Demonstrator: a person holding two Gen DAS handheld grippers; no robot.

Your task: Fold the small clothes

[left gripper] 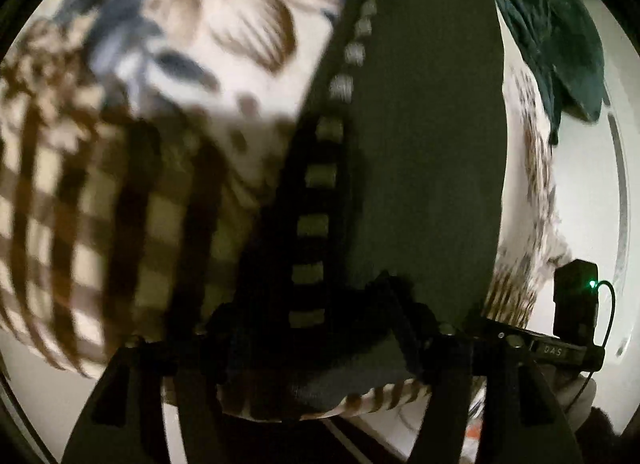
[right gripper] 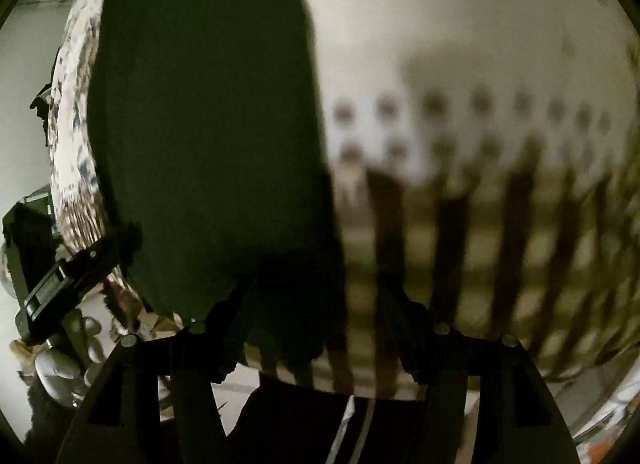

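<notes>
A dark, plain small garment lies flat on a patterned cloth; one long edge has a row of pale blocks. Its near end bunches between the fingers of my left gripper, whose jaws stand apart and do not press on it. In the right wrist view the same dark garment runs up the left half. Its near corner sits between the spread fingers of my right gripper, which is open too. Both grippers point steeply down at the near edge. Each view is blurred.
The patterned cloth is white with brown checks, dots and leaf prints, and covers the work surface. A dark green bundle of fabric lies at the far right. The right gripper's body with a green light shows beside the garment. White floor lies beyond.
</notes>
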